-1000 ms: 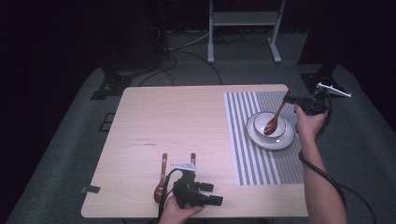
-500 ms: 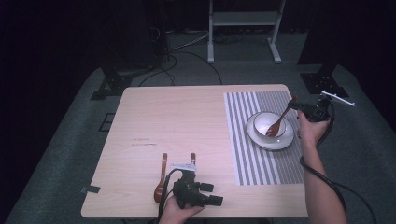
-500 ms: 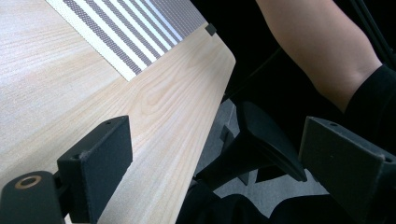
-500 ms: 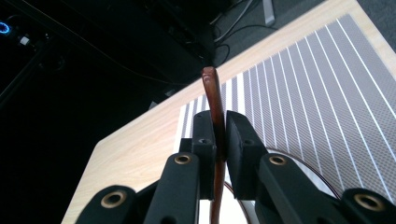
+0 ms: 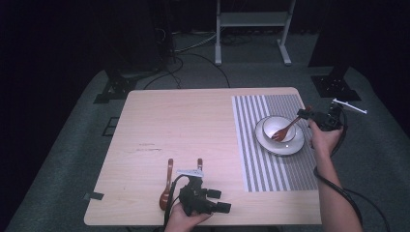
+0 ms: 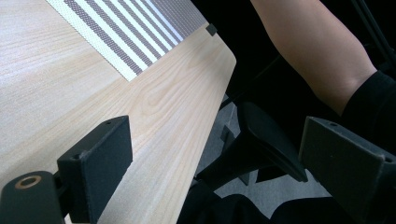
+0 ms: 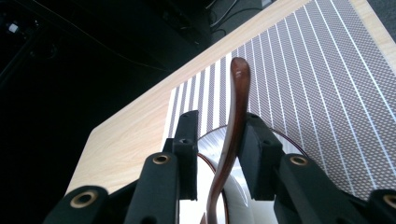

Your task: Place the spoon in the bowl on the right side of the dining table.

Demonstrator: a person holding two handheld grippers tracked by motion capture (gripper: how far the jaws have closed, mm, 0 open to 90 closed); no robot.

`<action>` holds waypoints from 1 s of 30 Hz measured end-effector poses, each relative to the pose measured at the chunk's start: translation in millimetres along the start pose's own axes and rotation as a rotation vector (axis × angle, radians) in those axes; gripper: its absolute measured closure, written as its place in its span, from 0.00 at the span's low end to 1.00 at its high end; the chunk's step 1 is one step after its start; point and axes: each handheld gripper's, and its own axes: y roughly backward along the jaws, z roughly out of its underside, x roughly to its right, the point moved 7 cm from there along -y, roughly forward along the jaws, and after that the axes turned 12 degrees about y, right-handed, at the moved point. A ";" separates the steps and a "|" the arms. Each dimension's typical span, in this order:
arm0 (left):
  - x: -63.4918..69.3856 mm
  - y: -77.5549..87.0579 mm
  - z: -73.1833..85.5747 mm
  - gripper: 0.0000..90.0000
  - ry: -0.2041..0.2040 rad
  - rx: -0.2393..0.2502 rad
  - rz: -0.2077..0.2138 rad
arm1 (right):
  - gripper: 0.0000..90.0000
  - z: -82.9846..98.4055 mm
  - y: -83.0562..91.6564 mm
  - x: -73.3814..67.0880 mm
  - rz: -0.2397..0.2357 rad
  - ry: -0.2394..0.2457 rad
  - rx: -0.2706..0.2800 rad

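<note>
Landmark: we place everything relative to the white bowl [image 5: 278,129], which sits on a white plate [image 5: 295,145] on the striped mat [image 5: 270,169] at the right end of the bench [image 5: 193,125]
Work in hand: we judge that a wooden spoon [image 5: 285,130] is being set into, or lifted out of, the bowl; which of the two we cannot tell
Spoon in the bowl: its head lies inside the bowl, and its handle slopes up and away over the bowl's right rim
Right gripper [image 5: 309,115]: just right of the bowl, above its rim; in the right gripper view [image 7: 219,140] the spoon's handle [image 7: 236,107] stands between the jaws, against the right one, with a gap to the left one, so we read them as partly apart and not clamped
Why so held: we judge the sloped handle keeps the spoon's head low in the bowl while the hand stays clear of the rim
Left gripper [image 5: 205,200]: well left of the bowl, at the bench's near edge, jaws apart and holding nothing [image 6: 210,154]; it looks parked out of the way
Second spoon [image 5: 167,186]: flat on the bench, well left of the bowl, just beside the left gripper
Count: two spoons, one bowl, one plate, one mat, two grippers
</note>
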 end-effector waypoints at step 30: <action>0.2 0.2 -3.7 0.09 0.003 0.005 0.005 | 0.64 14.2 0.4 -3.3 0.007 0.041 -0.063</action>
